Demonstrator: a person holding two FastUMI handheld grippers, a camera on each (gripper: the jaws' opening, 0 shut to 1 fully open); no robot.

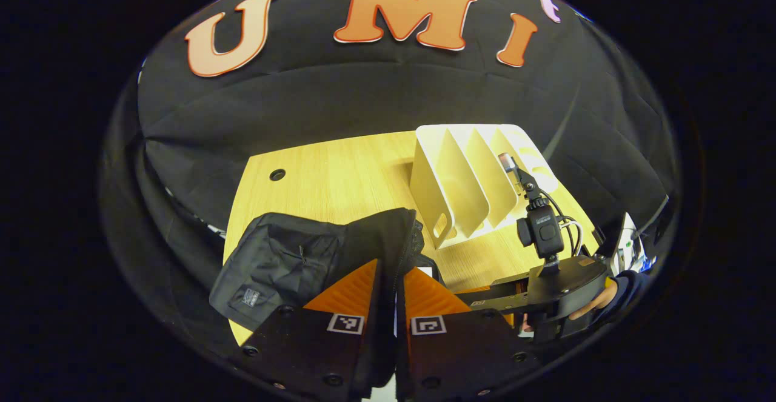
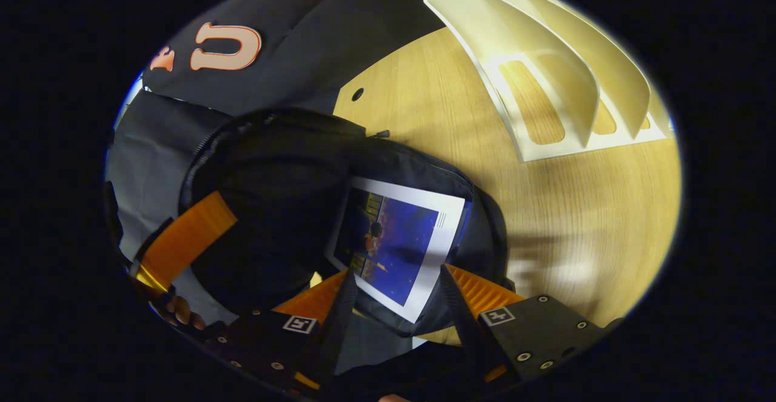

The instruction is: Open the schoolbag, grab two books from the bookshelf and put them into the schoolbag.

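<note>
Recording booth: black cloth wall (image 1: 364,99) behind wooden table (image 1: 339,177)

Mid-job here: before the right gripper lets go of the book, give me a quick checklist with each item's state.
1. Schoolbag mouth open: ok.
2. Left gripper pinching the bag's edge to hold it open: ok, fingers close together on fabric.
3. Book partly inside the bag: ok, its lower end sits between the right gripper fingers.
4. Right gripper's grip on the book: cannot tell, fingers look spread.
5. Bookshelf emptied of books: ok, visible slots bare.
6. Another book already in the bag: cannot tell, interior is dark.
</note>
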